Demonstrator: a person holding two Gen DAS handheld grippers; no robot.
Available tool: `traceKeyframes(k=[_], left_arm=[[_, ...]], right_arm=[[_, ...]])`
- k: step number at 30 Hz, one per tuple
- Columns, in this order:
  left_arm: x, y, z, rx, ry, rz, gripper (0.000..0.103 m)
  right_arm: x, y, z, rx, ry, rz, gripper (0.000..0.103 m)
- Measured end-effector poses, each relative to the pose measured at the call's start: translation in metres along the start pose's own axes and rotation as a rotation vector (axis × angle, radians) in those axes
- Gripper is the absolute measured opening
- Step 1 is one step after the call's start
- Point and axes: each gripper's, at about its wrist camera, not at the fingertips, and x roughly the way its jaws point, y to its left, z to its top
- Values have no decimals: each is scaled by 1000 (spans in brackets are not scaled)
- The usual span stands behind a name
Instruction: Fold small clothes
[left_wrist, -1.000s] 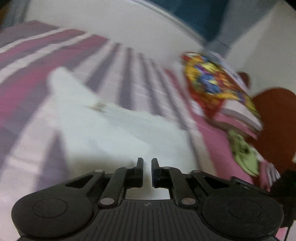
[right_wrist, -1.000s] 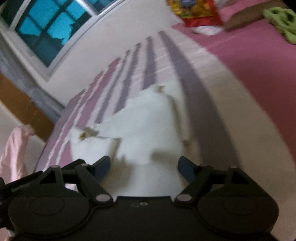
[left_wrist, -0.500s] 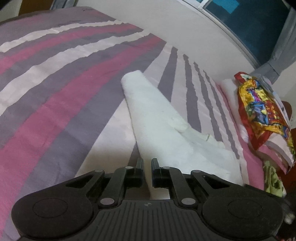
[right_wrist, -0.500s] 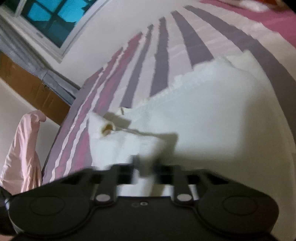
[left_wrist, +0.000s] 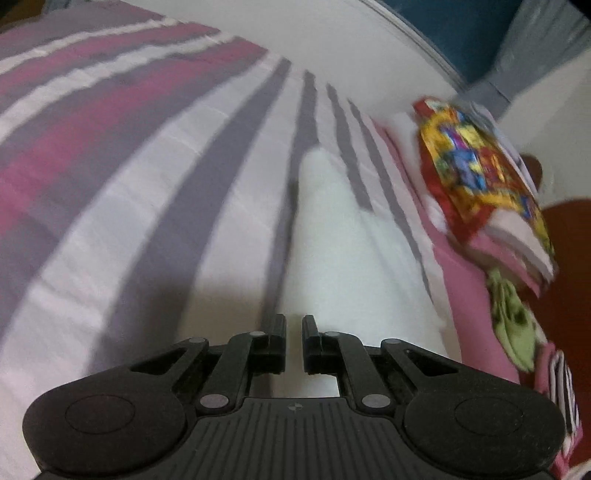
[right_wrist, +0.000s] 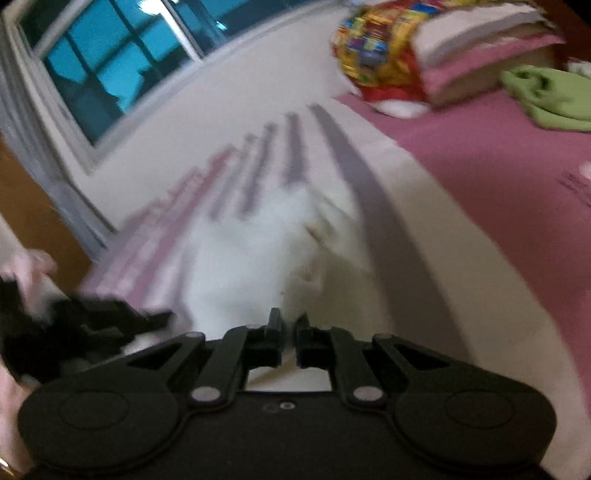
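Two grippers work over a striped bedsheet (left_wrist: 122, 206), both views blurred. On the left, the left gripper (left_wrist: 294, 325) has its jaws drawn in to a narrow slit, with the near edge of a white garment (left_wrist: 354, 266) right at its tips; whether cloth is pinched there cannot be told. The garment lies lengthwise on the sheet, running away from the gripper. The right gripper (right_wrist: 289, 320) is likewise closed to a thin gap, at the near end of the same white cloth, its grip also unclear. Farther right, a stack of folded clothes (right_wrist: 417, 55) sits beside a green cloth (right_wrist: 546, 96) on a pink sheet (right_wrist: 498, 177).
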Motion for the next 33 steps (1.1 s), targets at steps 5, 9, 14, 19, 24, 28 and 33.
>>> traceKeyframes(k=[5, 9, 14, 19, 24, 28, 33], left_arm=[[3, -5, -20, 30, 49, 15, 6], [0, -4, -26, 45, 62, 18, 6], [-2, -4, -30, 29, 64, 11, 6], [-2, -1, -30, 22, 66, 4, 6], [1, 4, -31, 10, 73, -2, 6], [1, 5, -32, 14, 68, 1, 6], [0, 1, -32, 23, 66, -12, 6]], right_arm=[[10, -10, -5, 35, 76, 16, 19], [0, -11, 19, 19, 6, 23, 42], [35, -10, 60, -34, 35, 36, 54], [99, -6, 80, -33, 139, 34, 52], [125, 6, 77, -87, 173, 63, 47], [113, 12, 74, -116, 142, 74, 17], [73, 36, 62, -282, -38, -8, 13]])
